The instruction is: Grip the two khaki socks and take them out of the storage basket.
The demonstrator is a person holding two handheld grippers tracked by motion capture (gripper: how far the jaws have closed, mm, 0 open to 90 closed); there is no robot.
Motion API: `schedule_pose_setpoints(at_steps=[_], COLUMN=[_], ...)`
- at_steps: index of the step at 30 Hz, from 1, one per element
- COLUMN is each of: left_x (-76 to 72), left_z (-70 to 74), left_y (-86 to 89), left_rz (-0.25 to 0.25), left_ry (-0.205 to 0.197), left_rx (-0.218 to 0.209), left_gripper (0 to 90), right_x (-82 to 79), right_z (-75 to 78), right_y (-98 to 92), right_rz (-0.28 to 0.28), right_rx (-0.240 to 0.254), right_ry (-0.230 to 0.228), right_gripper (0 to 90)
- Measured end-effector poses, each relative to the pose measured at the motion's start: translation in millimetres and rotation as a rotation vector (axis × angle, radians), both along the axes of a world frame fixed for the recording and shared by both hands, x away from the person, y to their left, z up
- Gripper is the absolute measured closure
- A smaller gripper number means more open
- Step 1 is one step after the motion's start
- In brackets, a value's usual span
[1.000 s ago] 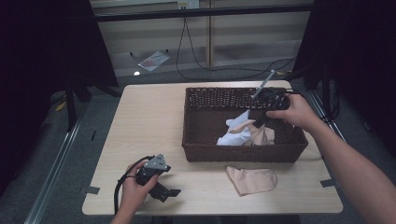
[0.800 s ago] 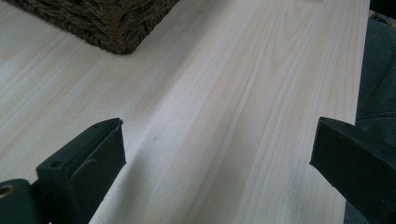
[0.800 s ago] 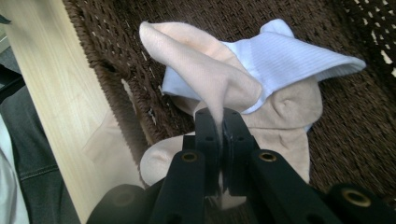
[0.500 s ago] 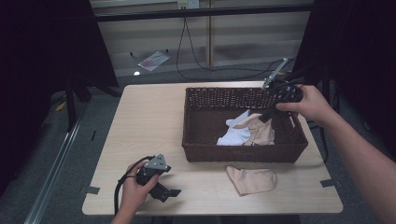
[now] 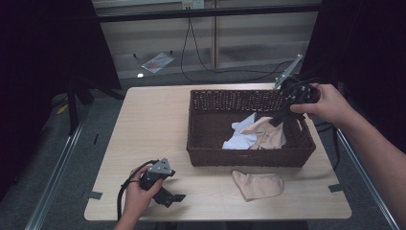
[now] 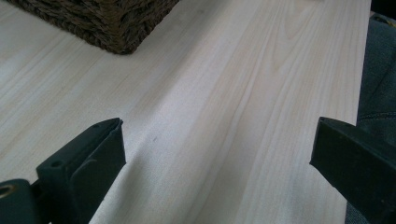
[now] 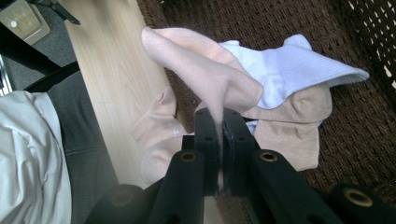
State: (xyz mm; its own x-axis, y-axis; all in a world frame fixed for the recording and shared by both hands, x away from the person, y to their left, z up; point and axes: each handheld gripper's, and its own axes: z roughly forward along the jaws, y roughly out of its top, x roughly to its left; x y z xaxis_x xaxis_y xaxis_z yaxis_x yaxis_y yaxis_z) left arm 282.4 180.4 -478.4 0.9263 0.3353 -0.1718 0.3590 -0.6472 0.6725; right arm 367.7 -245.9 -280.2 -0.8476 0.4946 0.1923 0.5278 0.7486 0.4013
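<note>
right gripper [image 7: 219, 122] pinching a beige sock [image 7: 201, 70] over the wicker basket [image 5: 206, 155]

the sock looks light, limp and thin, so it drapes from the pinch; a fold of fabric near one end suits best. its lower part lies beside a white sock [image 7: 289, 65] in the basket. the right hand [image 5: 330, 103] is raised at the far right corner, jaws angled down and inward. left gripper [image 6: 215, 154] rests spread on the table [image 6: 233, 93].

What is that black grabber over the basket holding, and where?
The right gripper pinches a peach sock by a fold of its fabric. The left gripper holds nothing.
</note>
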Motion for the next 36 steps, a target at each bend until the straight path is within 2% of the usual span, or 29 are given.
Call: schedule_pose_setpoints(at_steps=[4,8,14,19,36], left_x=[-0.1,-0.2,-0.2,-0.2,-0.8], left_z=[-0.1,0.1,0.1,0.1,0.6], left_y=[-0.2,0.0,0.2,0.0,0.9], left_rz=[0.004,0.002,0.003,0.001,0.007], left_ry=[0.000,-0.002,-0.003,-0.002,-0.003], left_rx=[-0.002,0.000,0.000,0.003,0.006], left_gripper=[2.9,2.9,2.8,2.9,2.8], right_x=[-5.3,-9.6,-15.8,-22.7,-39.7], right_z=[6.7,10.7,14.8,12.3,-2.4], right_y=[-0.8,-1.2,-2.1,2.9,22.5], right_rz=[0.022,0.018,0.050,0.067,0.173], right_rx=[0.021,0.037,0.058,0.047,0.034], right_ry=[0.000,0.006,-0.006,0.006,0.041], right_gripper=[87.3,87.5,87.5,87.5,87.2])
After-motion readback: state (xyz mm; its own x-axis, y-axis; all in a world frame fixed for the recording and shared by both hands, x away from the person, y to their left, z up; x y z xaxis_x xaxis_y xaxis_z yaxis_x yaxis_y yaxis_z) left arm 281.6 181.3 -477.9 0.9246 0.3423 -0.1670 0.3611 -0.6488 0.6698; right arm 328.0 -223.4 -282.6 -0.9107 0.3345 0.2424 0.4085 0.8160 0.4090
